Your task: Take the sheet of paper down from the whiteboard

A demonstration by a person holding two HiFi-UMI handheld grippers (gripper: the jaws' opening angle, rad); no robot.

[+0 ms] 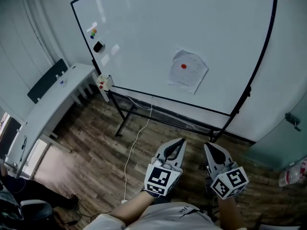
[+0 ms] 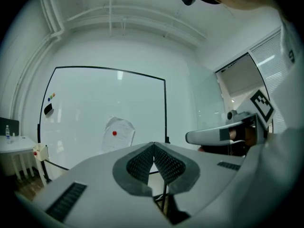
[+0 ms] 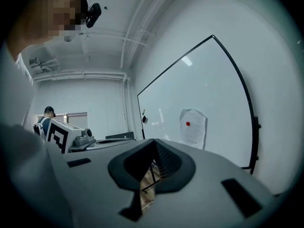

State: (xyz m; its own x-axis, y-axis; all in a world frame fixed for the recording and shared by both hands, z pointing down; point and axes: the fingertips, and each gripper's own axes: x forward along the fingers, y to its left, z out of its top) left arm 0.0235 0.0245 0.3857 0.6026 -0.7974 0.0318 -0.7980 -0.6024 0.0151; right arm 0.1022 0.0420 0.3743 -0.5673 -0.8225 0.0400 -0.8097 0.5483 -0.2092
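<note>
A crumpled white sheet of paper (image 1: 188,71) hangs on the whiteboard (image 1: 144,37), pinned by a round red magnet (image 1: 183,66). The same sheet of paper (image 2: 118,132) shows ahead of the left gripper, and as a sheet of paper (image 3: 193,127) right of centre in the right gripper view. Both grippers are held low in front of the board, well short of it. My left gripper (image 1: 181,142) has its jaws together with nothing between them. My right gripper (image 1: 208,147) is likewise shut and empty.
The whiteboard stands on a black frame (image 1: 125,114) over a wood floor. An eraser (image 1: 98,46) and coloured magnets (image 1: 93,32) sit at its left. A white cable (image 1: 136,143) hangs to the floor. A white desk (image 1: 53,99) stands left. A person (image 3: 45,116) stands far off.
</note>
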